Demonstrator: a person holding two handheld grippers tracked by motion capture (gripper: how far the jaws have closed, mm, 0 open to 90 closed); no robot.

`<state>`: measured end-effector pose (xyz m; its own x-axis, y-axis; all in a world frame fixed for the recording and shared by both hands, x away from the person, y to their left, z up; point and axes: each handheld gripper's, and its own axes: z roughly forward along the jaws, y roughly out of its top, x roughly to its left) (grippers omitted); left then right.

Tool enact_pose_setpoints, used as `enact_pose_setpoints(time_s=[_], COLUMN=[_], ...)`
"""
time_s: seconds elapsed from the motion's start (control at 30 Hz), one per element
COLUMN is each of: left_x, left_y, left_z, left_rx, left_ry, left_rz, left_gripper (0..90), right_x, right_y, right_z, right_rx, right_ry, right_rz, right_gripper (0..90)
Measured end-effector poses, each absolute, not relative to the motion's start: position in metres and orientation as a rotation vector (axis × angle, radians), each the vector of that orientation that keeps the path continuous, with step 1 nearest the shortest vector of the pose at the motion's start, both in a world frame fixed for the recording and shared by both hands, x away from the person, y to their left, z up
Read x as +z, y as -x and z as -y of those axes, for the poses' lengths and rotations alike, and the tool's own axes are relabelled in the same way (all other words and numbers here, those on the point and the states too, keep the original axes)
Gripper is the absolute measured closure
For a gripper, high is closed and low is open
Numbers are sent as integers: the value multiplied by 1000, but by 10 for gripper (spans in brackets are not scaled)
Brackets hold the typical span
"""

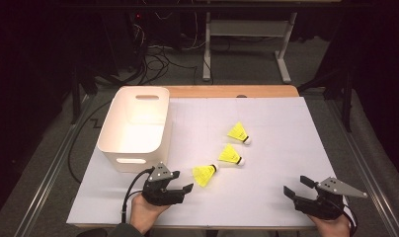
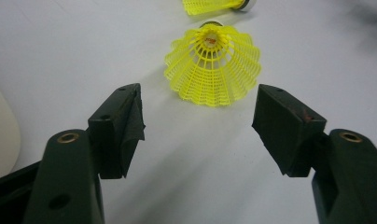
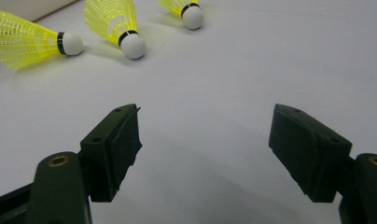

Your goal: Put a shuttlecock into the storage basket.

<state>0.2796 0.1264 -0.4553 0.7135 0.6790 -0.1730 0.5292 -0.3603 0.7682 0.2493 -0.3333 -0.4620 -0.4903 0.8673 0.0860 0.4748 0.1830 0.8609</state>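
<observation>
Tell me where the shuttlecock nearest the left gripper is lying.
In the high view, the nearest shuttlecock lies just right of the open left gripper, front-most of three, right of the white bin.

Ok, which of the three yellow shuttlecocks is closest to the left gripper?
The front shuttlecock, lowest of the diagonal row, just off the open left gripper. In the left gripper view its skirt faces the jaws. The other two lie farther back.

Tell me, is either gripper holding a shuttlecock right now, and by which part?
Nothing is held. The left gripper is open just short of the nearest shuttlecock; the right gripper is open over bare table.
</observation>
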Motion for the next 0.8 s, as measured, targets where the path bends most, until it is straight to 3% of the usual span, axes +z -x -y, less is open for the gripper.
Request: enact_pose_setpoints(time_s=[0.8], left_x=[-452], left_y=[-286], left_z=[-112], left_rx=[179], left_ry=[-2134], left_rz=[-915], left_gripper=[413], right_x=[-462], right_y=[-249], right_z=[334], right_rx=[1241], right_ry=[-1260], right_rz=[-2037], right_gripper=[250])
